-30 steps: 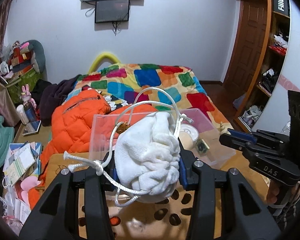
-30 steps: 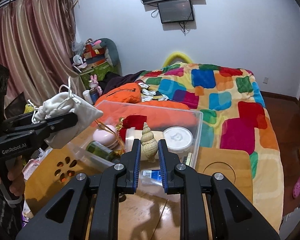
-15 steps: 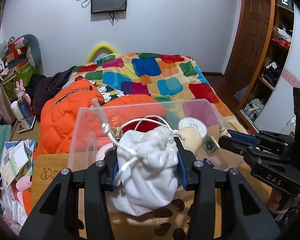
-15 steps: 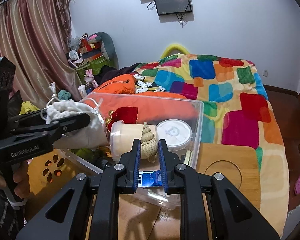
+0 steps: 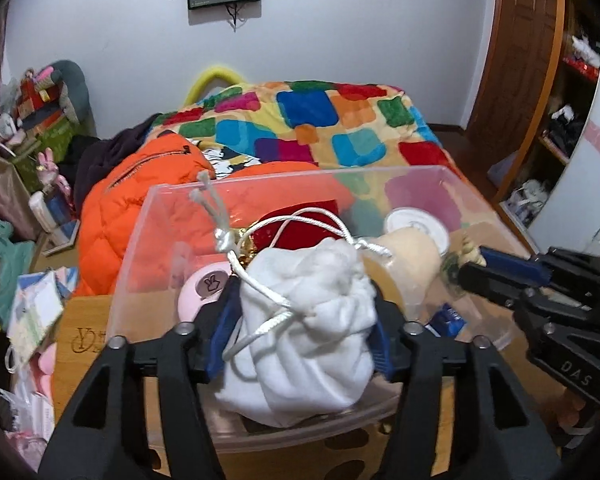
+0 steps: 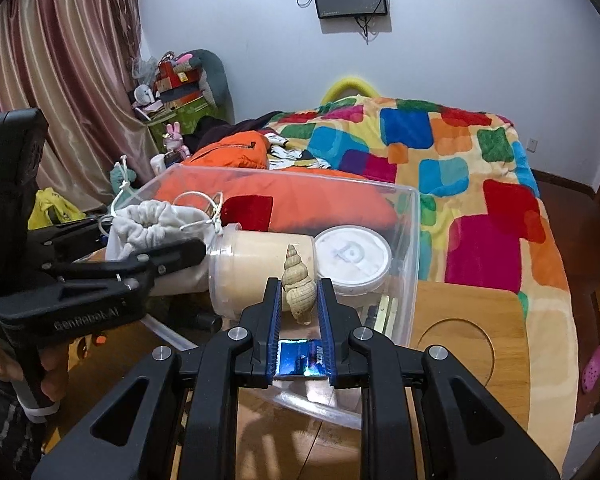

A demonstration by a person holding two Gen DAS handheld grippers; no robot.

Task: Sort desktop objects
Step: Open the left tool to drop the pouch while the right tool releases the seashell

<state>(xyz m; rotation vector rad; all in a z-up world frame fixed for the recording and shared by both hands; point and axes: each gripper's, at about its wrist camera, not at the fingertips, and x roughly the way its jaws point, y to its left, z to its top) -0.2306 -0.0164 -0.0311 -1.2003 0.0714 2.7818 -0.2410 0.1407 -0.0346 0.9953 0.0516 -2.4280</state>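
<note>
A white drawstring pouch sits low inside the clear plastic bin, between the blue pads of my left gripper. Its jaws are opening, and the pads still touch the pouch's sides. From the right wrist view the pouch lies at the bin's left end under the left gripper. My right gripper is shut on a tan spiral seashell, held upright over the bin's near right part. The shell and right gripper also show at the left wrist view's right edge.
Inside the bin lie a beige jar on its side, a white lidded tub, a red box, a pink round case and a blue packet. The bin stands on a wooden tabletop. Behind it are an orange jacket and a bed.
My left gripper has come down and carried the pouch from above the bin into it, and its jaws have widened. The right gripper with the shell has sunk a little toward the bin.
</note>
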